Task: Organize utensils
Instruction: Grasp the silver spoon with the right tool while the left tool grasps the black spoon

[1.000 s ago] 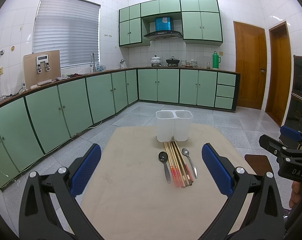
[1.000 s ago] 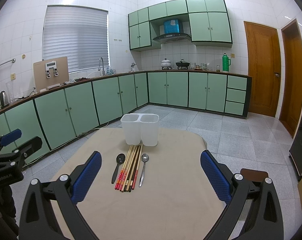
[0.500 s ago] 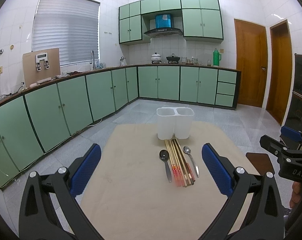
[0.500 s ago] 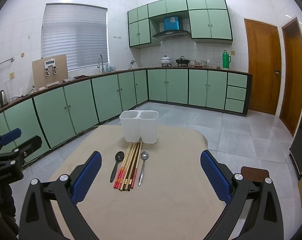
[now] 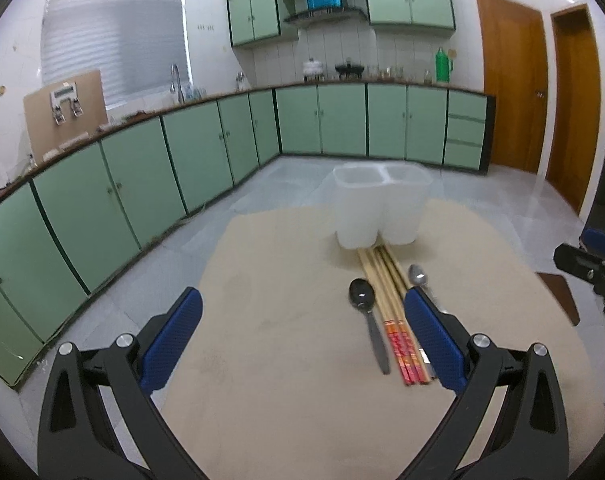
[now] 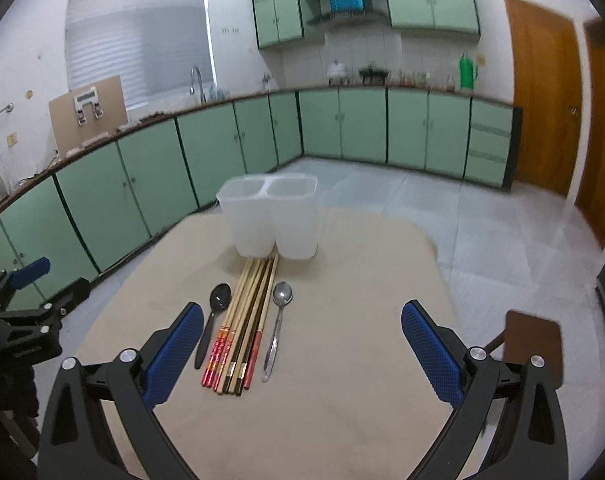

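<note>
Beige table (image 6: pixel 342 380): chopsticks (image 6: pixel 242 320) mid-table, before white holder (image 6: pixel 272 216) near far edge; both tongs (image 5: pixel 302 334) (image 6: pixel 302 344) gape empty; no legible writing.

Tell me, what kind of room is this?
Most likely a home kitchen. Green cabinets line the walls under a counter, a sink faucet stands by the window, and pots sit on the counter below a range hood.
</note>
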A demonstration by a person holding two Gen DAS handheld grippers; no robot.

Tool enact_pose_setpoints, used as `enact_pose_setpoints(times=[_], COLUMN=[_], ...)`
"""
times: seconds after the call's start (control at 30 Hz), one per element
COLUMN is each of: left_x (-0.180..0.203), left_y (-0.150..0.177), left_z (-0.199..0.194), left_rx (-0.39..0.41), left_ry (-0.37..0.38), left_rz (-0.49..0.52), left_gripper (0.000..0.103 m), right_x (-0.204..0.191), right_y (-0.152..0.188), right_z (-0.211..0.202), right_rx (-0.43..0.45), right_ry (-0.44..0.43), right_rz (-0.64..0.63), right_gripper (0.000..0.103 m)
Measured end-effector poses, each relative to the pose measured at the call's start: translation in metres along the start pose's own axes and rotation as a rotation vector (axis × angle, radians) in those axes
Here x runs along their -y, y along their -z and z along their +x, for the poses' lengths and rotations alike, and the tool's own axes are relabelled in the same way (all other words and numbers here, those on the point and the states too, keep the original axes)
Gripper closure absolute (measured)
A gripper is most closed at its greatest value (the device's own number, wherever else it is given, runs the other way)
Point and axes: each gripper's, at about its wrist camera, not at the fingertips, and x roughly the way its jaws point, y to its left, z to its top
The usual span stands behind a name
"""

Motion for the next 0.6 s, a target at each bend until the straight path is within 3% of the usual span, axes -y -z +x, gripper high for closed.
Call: enact_pose_setpoints(times=[0.17,0.33,0.6], left_x=[-0.006,-0.006,-0.011], left_y=[0.001,0.003,0.008], left_z=[0.066,0.112,0.151], left_rx=[-0.103,-0.174,-0.253], left_ry=[0.009,0.015,0.033], left_rz=[-0.013,-0.010,-0.031], left_gripper=[0.005,0.005,0.016], right_x=[0.014,0.015,0.000], right_y=[-0.011,-0.012,-0.004], right_z=[0.067,0.122,0.183], right_rx=[-0.124,-0.216,-0.343], right_ry=[-0.060,-0.052,-0.088], right_rz=[0.071,0.056,0.023], right_gripper=[0.015,0.026,0.040])
